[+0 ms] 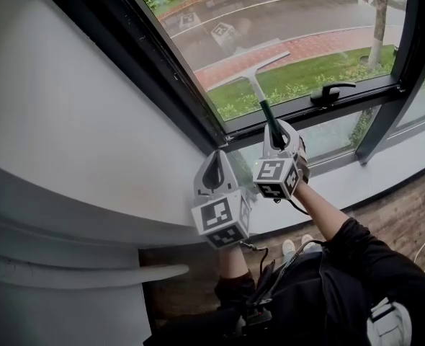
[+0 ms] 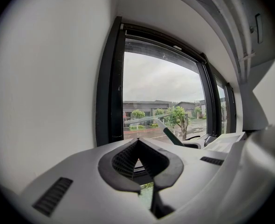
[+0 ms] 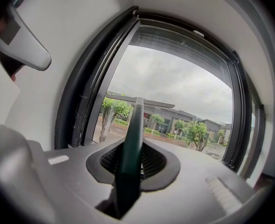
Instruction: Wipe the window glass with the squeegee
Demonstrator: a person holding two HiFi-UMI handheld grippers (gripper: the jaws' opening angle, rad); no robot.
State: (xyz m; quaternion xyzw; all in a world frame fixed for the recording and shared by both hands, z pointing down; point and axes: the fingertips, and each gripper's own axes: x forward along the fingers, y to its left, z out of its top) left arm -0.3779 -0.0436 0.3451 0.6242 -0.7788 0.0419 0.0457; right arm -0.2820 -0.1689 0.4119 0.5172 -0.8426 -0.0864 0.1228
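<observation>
Squeegee with dark green handle and pale T-shaped blade (image 1: pixel 256 89), blade far against the window glass (image 1: pixel 299 20), likely light and rigid, is clamped at the handle by the right gripper (image 1: pixel 277 132); the left gripper (image 1: pixel 214 171), near left, is closed and empty.

The squeegee (image 1: pixel 250 72) rests against the window glass (image 1: pixel 306 27), its handle between the jaws of the right gripper (image 1: pixel 278 137); the left gripper (image 1: pixel 214 173) sits just left, nearer; the window handle (image 1: pixel 333 91) lies right of the squeegee.

Your light: overcast daylight through the window glass (image 1: pixel 284 20), soft, no hard shadows, faint reflections on the pane. Your gripper views show heavy fisheye bending and dark vignetted corners.
</observation>
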